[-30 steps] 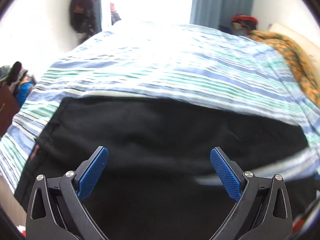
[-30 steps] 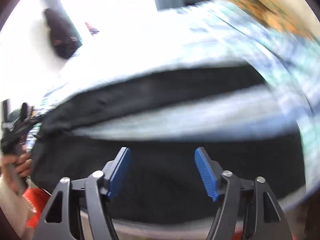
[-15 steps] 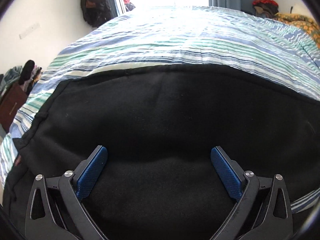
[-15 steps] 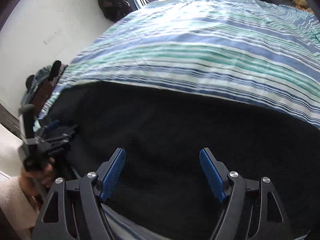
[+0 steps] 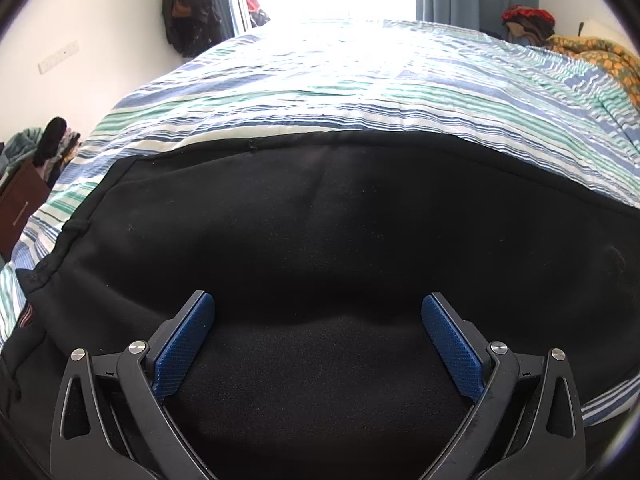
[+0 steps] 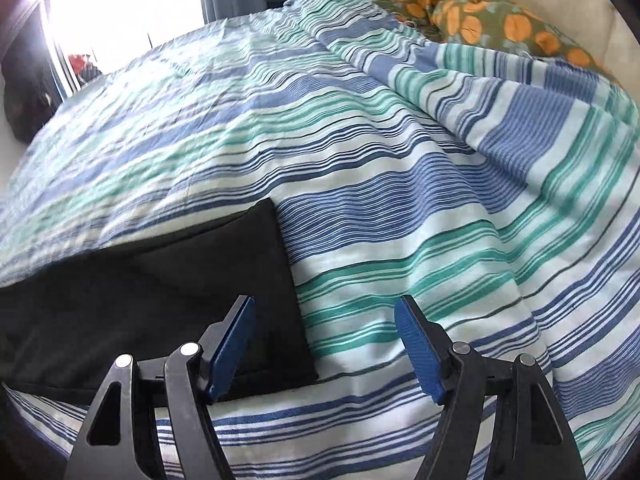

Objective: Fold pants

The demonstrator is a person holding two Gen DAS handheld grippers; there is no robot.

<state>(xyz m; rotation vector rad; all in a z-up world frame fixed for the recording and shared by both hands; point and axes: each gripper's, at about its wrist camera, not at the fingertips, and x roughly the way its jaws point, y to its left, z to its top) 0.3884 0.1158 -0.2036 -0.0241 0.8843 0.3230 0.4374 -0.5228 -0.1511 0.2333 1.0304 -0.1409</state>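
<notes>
With both your left gripper (image 5: 318,334) and right gripper (image 6: 325,330) open and empty, the right one, closing at lower centre of its frame, may pinch the striped sheet (image 6: 440,208) beside the pants (image 6: 160,288) hem.

**Black pants laid flat across striped bed**

Black pants (image 5: 320,232), soft and matte, lie spread in folded layers on a blue, green and white striped bedspread (image 6: 400,184); one straight, squared end (image 6: 288,280) rests near the bed's front edge.
</notes>
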